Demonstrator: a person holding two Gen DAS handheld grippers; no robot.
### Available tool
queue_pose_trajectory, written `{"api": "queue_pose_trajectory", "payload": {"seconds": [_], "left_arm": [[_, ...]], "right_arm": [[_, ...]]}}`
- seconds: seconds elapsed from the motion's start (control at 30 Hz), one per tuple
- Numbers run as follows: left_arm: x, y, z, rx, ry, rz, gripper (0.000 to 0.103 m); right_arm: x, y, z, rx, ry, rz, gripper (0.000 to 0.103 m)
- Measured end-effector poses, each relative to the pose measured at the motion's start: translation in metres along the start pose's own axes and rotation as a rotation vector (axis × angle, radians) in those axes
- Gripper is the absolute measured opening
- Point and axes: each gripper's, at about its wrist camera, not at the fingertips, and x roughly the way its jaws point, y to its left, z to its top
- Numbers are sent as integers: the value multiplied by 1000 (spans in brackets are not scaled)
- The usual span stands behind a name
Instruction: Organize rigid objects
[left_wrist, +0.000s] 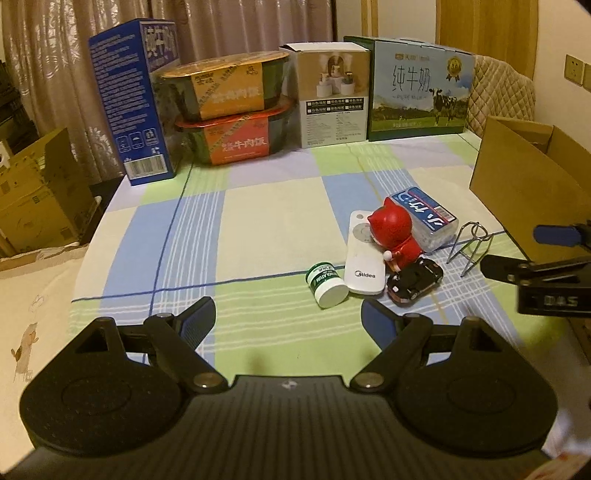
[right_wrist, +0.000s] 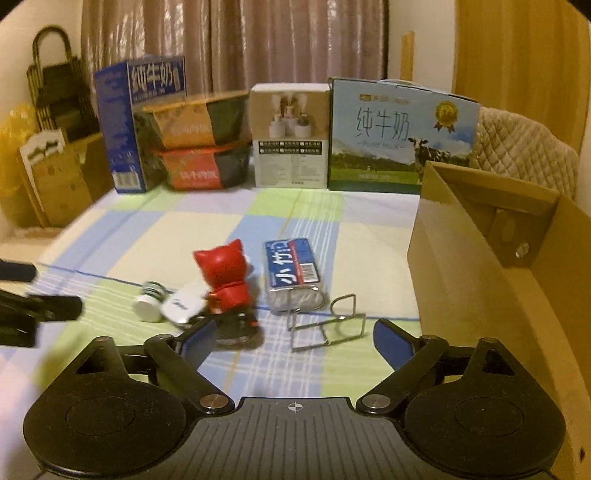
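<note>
Checked tablecloth (left_wrist: 258, 221), centre-right cluster: green jar (left_wrist: 327, 284) on its side, white remote (left_wrist: 364, 254), red figurine (left_wrist: 395, 232), toy car (left_wrist: 415, 280), blue pack (left_wrist: 424, 210), wire stand (left_wrist: 471, 245); cardboard box (left_wrist: 528, 184) far right; left gripper (left_wrist: 288, 317) spread, empty; right gripper (right_wrist: 293, 339) spread, empty, near wire stand.

Jar (left_wrist: 326, 283) left of remote (left_wrist: 361, 258), figurine (left_wrist: 396, 233) and toy car (left_wrist: 415, 280) beside it, wire stand (left_wrist: 470, 248) right, cardboard box (left_wrist: 532, 184) beyond.
</note>
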Motion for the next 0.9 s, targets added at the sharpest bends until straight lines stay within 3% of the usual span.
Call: {"api": "queue_pose_trajectory", "payload": {"seconds": [0.33, 0.6, 0.7, 0.9], "left_arm": [[31, -1, 8, 28, -5, -62, 83], [42, -5, 10, 50, -4, -97, 83], [43, -4, 8, 61, 0, -90, 83], [46, -3, 4, 53, 3, -102, 83]], "right_arm": [[51, -9, -16, -38, 13, -83, 83], [73, -17, -14, -20, 30, -49, 78], [75, -24, -13, -6, 31, -30, 65], [57, -21, -8, 27, 48, -30, 65]]}}
